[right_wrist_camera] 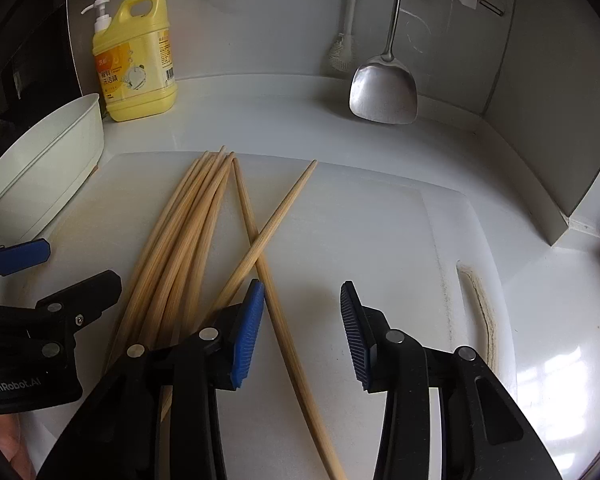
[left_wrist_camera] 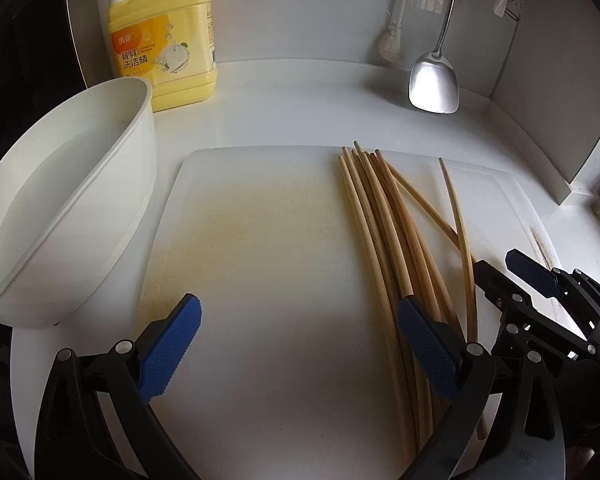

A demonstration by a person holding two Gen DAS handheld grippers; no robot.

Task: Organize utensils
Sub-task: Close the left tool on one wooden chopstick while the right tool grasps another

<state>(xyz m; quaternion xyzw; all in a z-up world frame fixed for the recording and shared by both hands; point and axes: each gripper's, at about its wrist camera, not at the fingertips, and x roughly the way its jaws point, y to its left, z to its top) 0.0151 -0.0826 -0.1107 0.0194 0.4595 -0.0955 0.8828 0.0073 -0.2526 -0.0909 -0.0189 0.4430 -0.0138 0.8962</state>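
Observation:
Several bamboo chopsticks (left_wrist_camera: 384,232) lie in a loose bundle on a white cutting board (left_wrist_camera: 260,260), with one more (left_wrist_camera: 458,224) lying apart at the right. In the right wrist view the bundle (right_wrist_camera: 184,240) sits left of centre and two chopsticks (right_wrist_camera: 256,236) cross each other. My left gripper (left_wrist_camera: 300,348) is open and empty, low over the board, its right finger over the bundle. My right gripper (right_wrist_camera: 302,328) is open and empty, with one chopstick running between its fingers. Each gripper shows in the other's view, the right one (left_wrist_camera: 540,280) and the left one (right_wrist_camera: 32,276).
A white tub (left_wrist_camera: 72,200) stands at the left by the board. A yellow dish soap bottle (left_wrist_camera: 164,36) stands at the back left. A steel spatula (left_wrist_camera: 434,84) and a brush (left_wrist_camera: 392,40) hang on the back wall. A wall corner (right_wrist_camera: 556,140) stands at the right.

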